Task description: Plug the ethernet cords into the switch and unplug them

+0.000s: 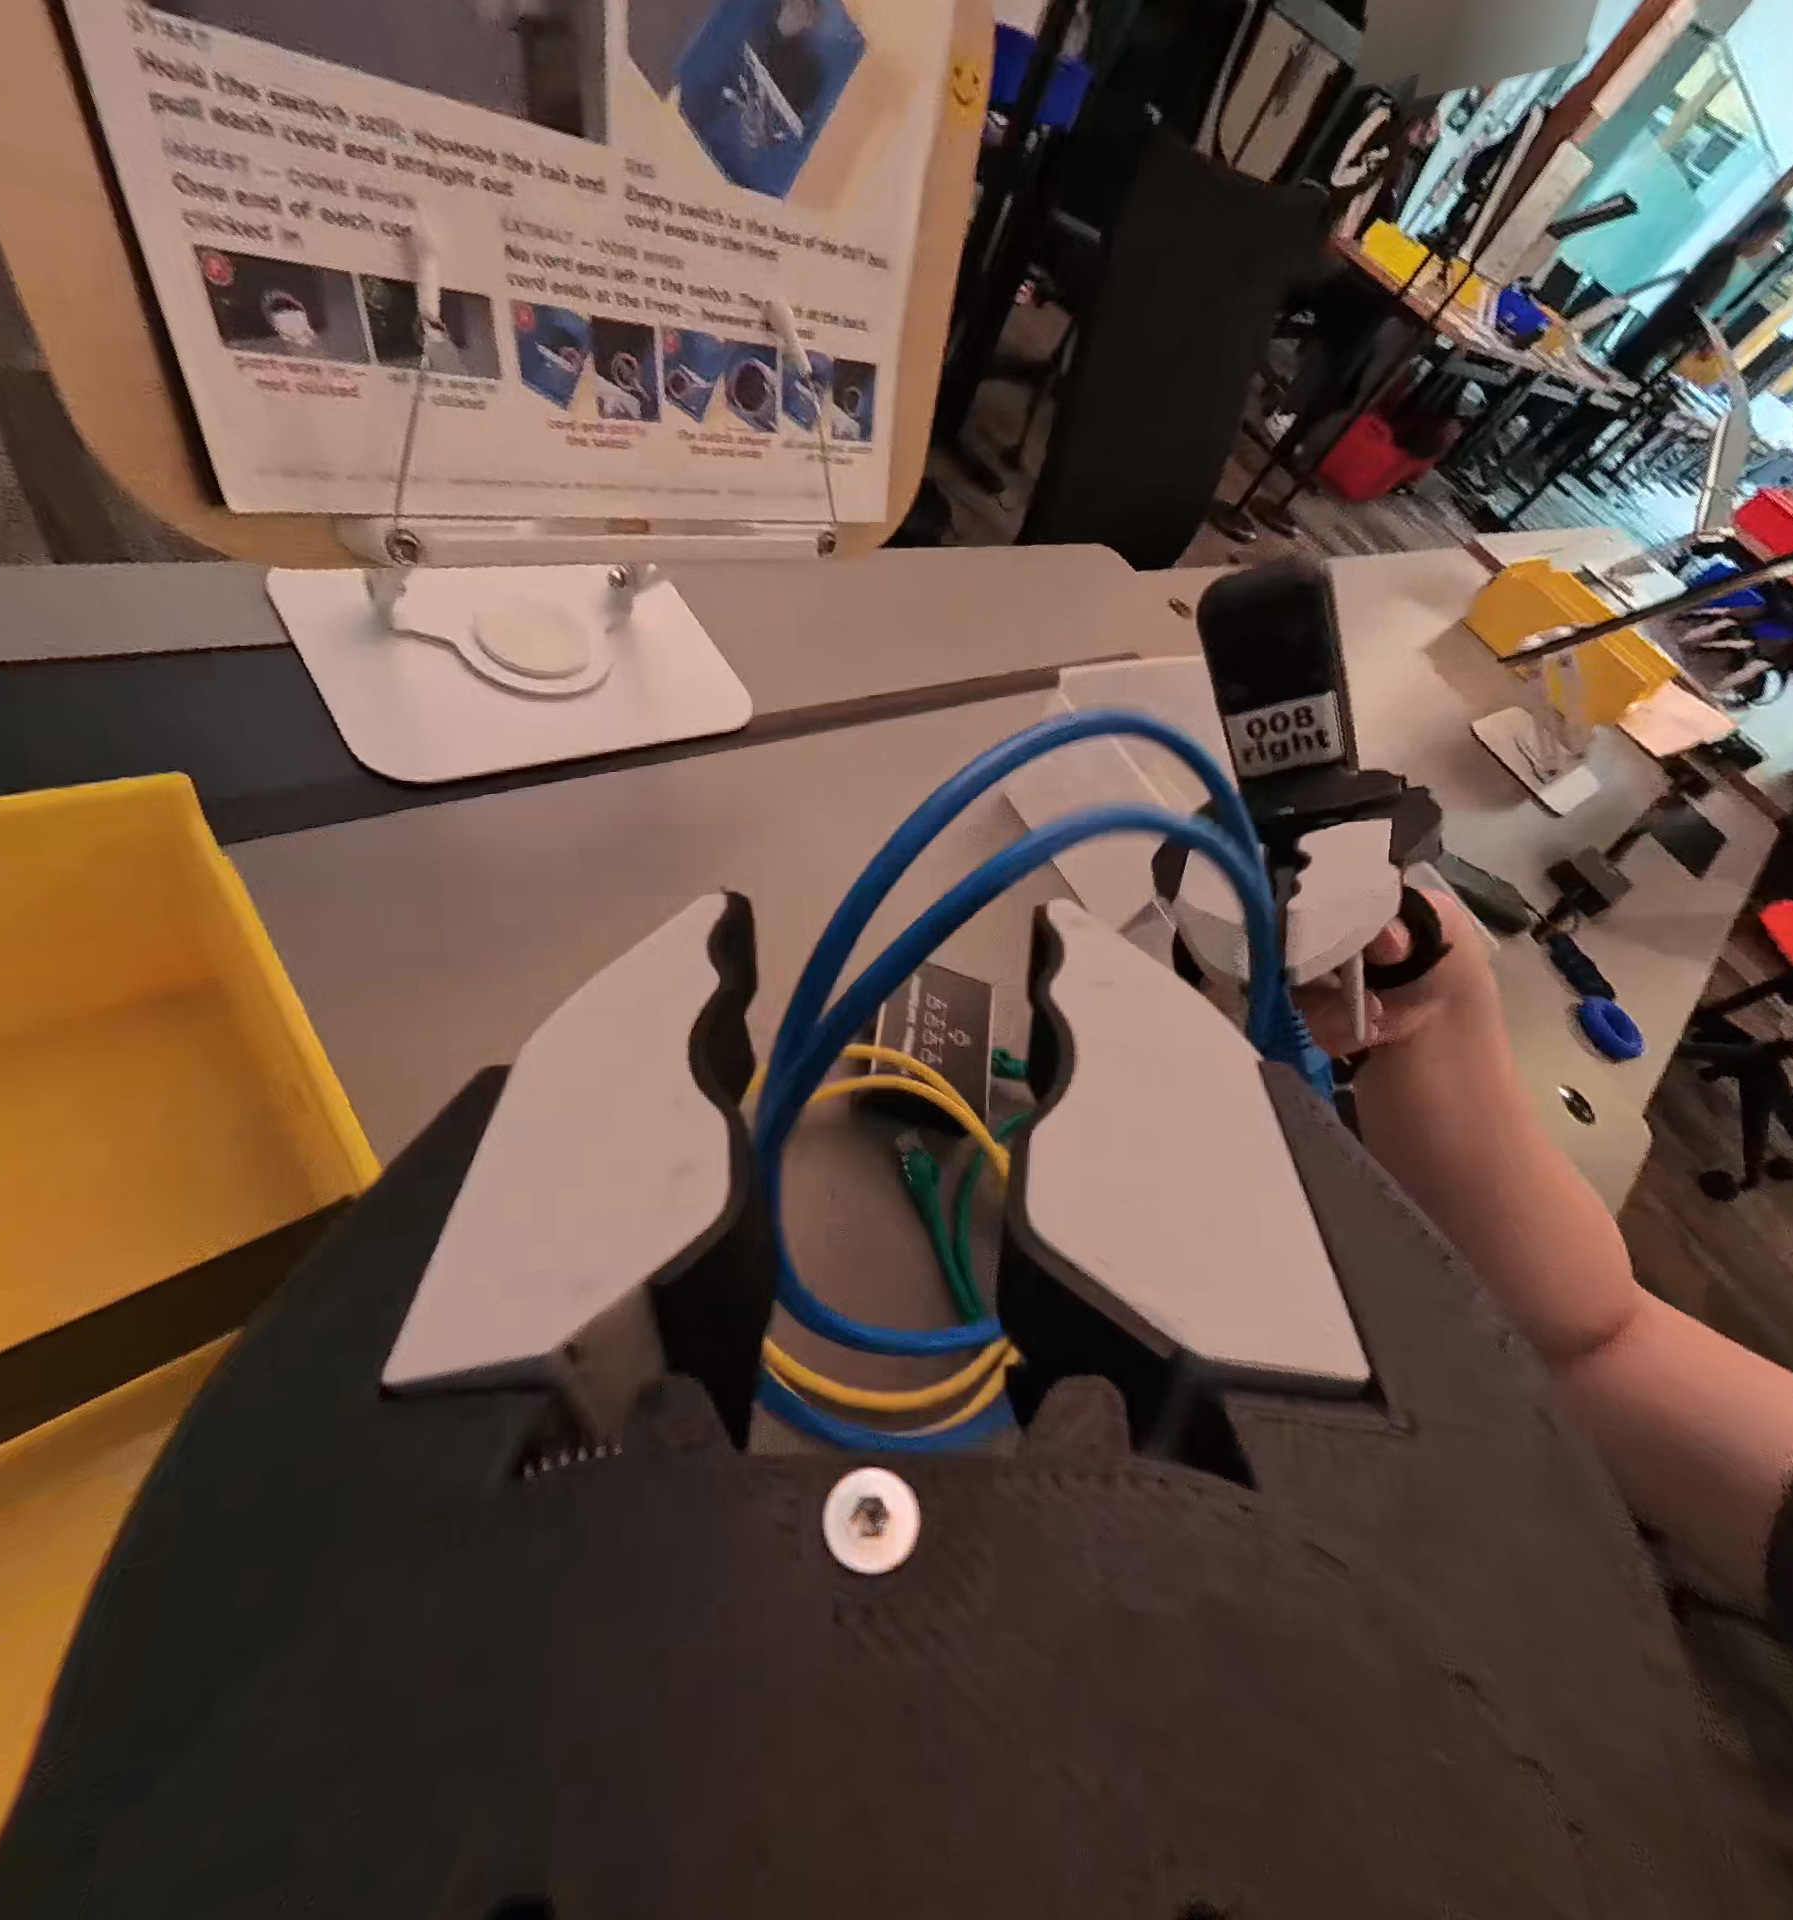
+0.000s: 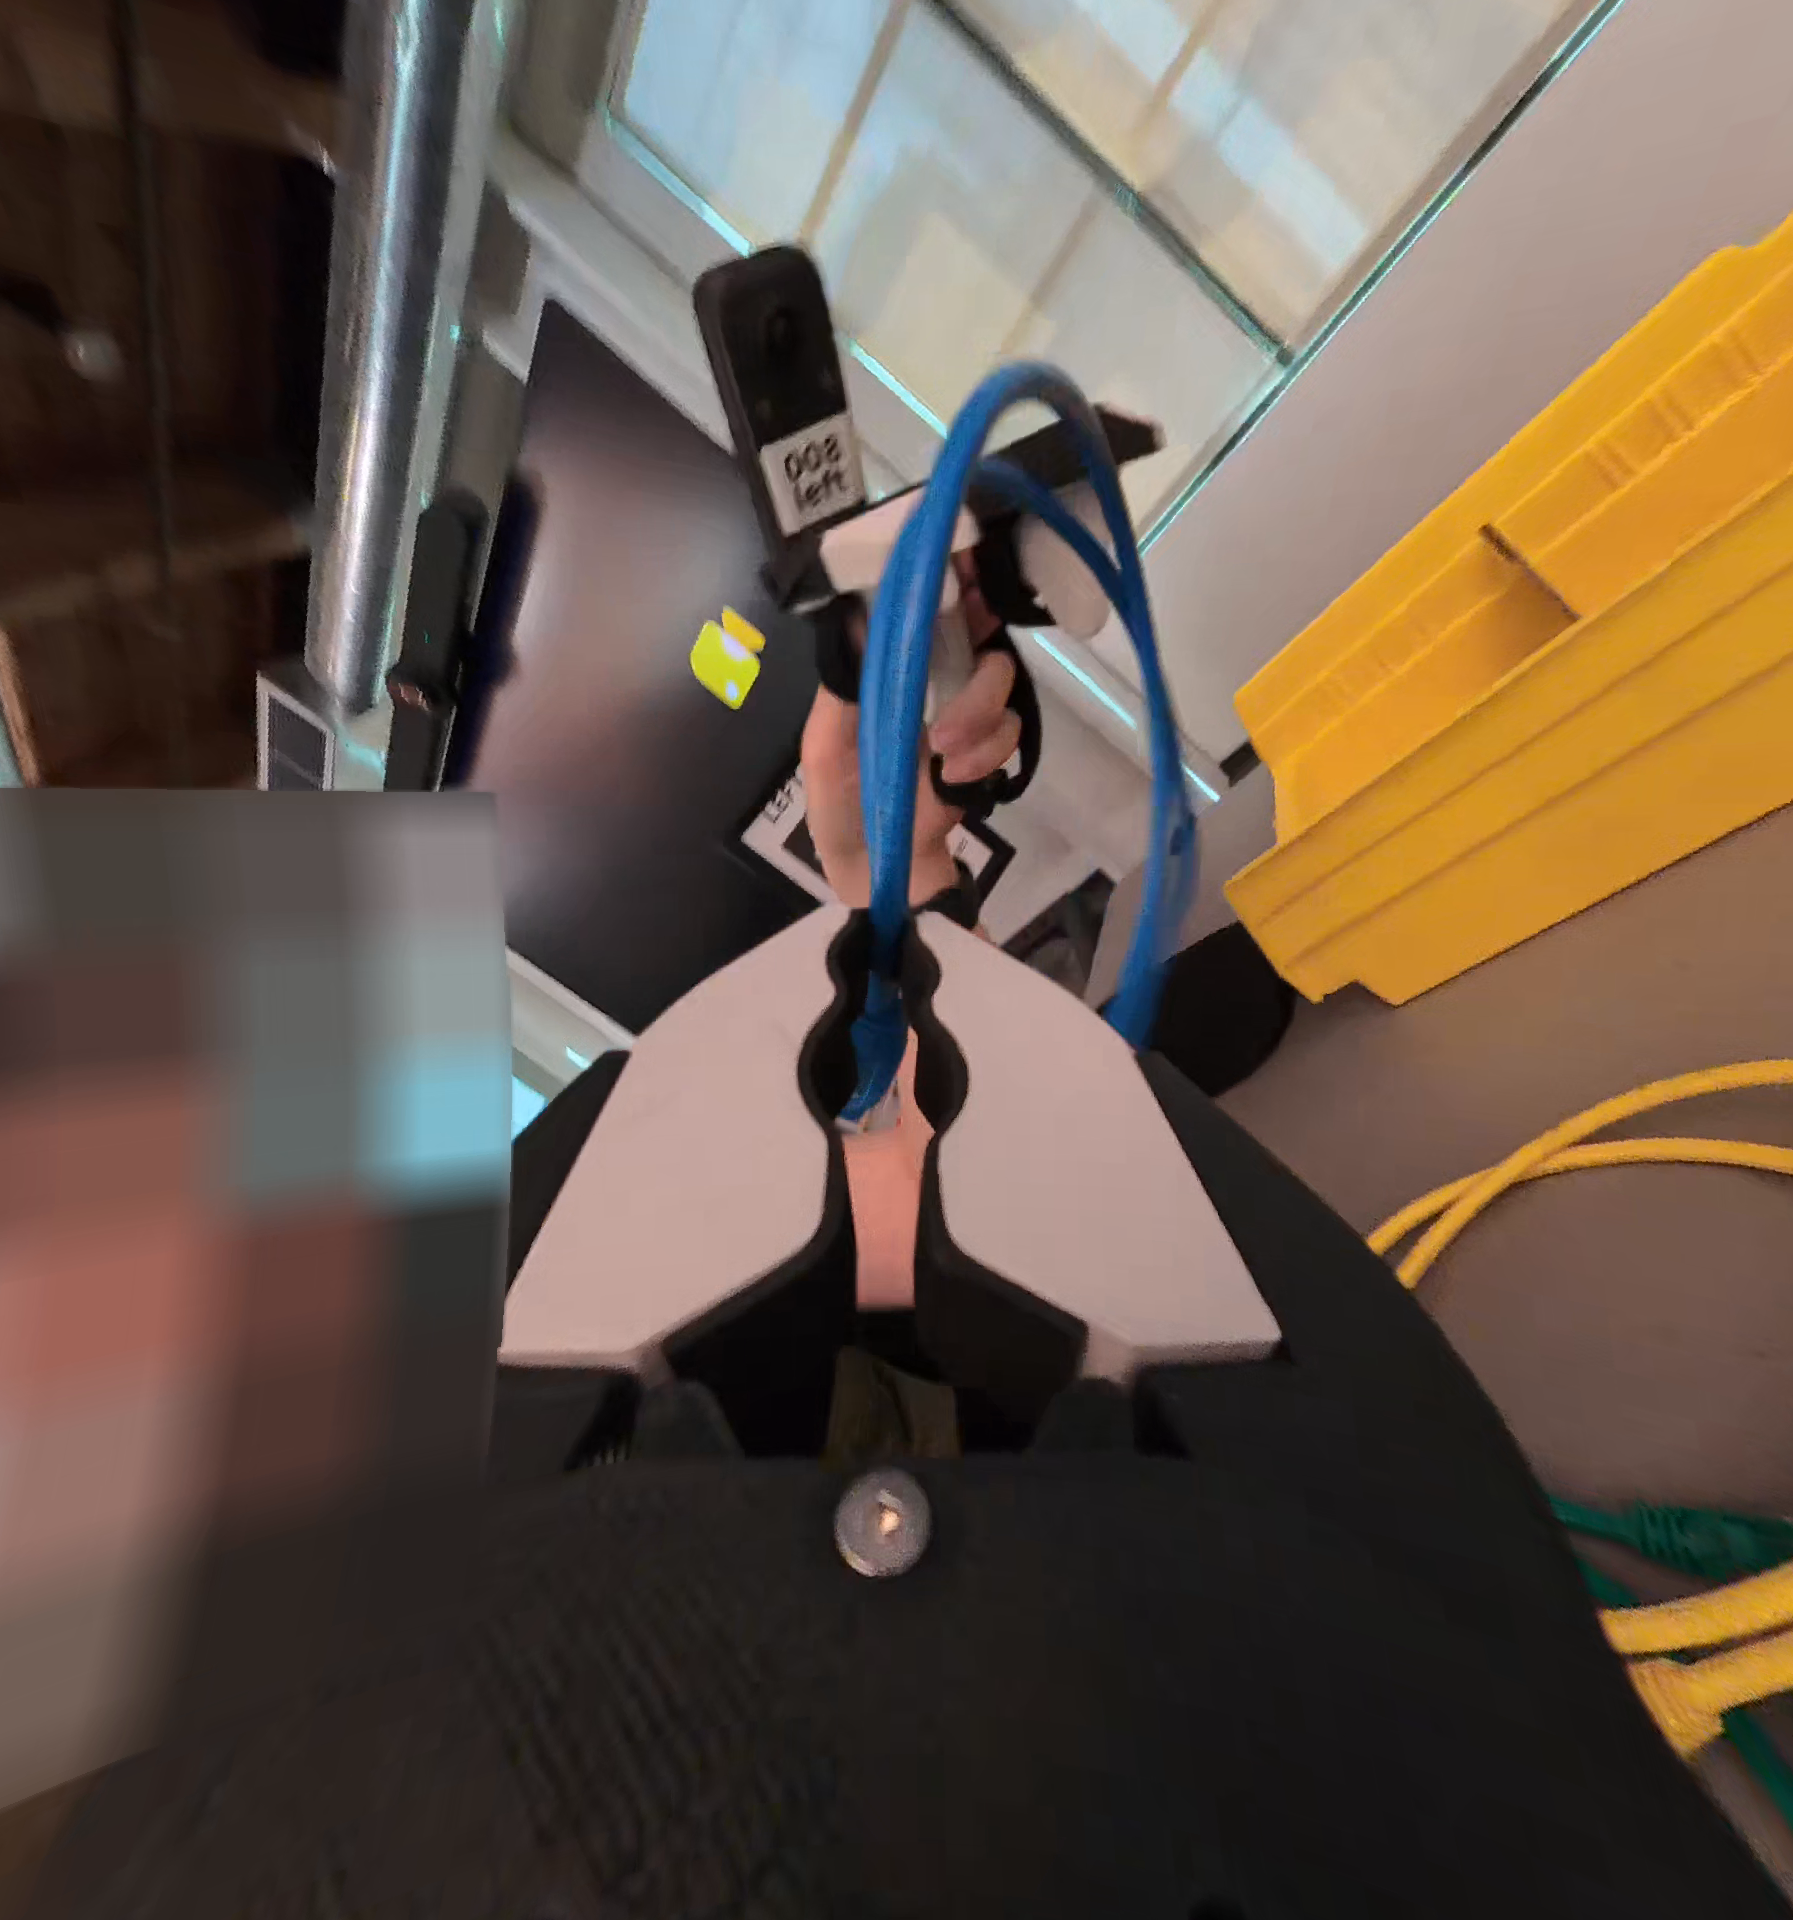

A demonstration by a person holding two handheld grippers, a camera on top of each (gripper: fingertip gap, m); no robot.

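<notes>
Blue ethernet cord (image 2: pixel 897 727) pinched in right tool (image 2: pixel 879 997); left tool (image 1: pixel 887 997) gapes; both carry labels.

Looked down from close behind the open left gripper (image 1: pixel 887 1029) onto the grey tabletop (image 1: pixel 518 894); faced upward and sideways from behind the right gripper (image 2: pixel 879 1023), toward windows. Shared the looping blue ethernet cord (image 1: pixel 985 862), and caught each other's gripper

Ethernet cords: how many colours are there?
3. Blue cord arches up into the right gripper's jaws; yellow cord and green cord lie beside the switch.
</notes>
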